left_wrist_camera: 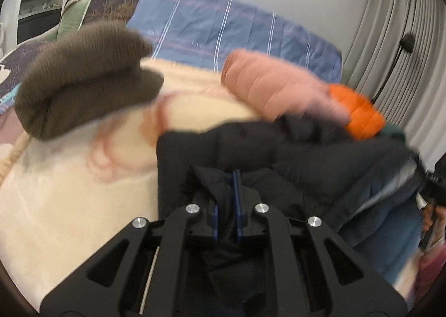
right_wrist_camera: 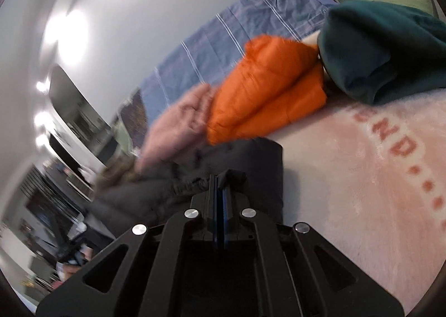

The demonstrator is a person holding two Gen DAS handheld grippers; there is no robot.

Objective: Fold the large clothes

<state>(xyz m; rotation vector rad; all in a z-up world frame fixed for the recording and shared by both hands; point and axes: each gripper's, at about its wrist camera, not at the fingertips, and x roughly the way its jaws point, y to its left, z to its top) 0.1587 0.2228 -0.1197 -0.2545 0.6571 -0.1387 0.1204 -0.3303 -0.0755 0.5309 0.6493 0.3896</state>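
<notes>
While both tools carry it over the bed, the black quilted puffer jacket [left_wrist_camera: 278,155] hangs bunched between them, low above the cream-and-pink fleece blanket [left_wrist_camera: 69,191]. The left tool [left_wrist_camera: 226,200] has its blue pads pinched on a fold of the dark fabric with a narrow gap between them; the right tool [right_wrist_camera: 220,200] is clamped tight on another edge of the same jacket. My reading is that this is the carrying step, with the garment being brought to its place beside the finished ones. Next, it likely needs lowering flat onto the blanket, clear of the pile, before either grip lets go.

Folded garments count four: one brown knit [left_wrist_camera: 83,80], one pink padded [left_wrist_camera: 273,85], one orange padded [right_wrist_camera: 264,88], one dark teal [right_wrist_camera: 384,49].
</notes>
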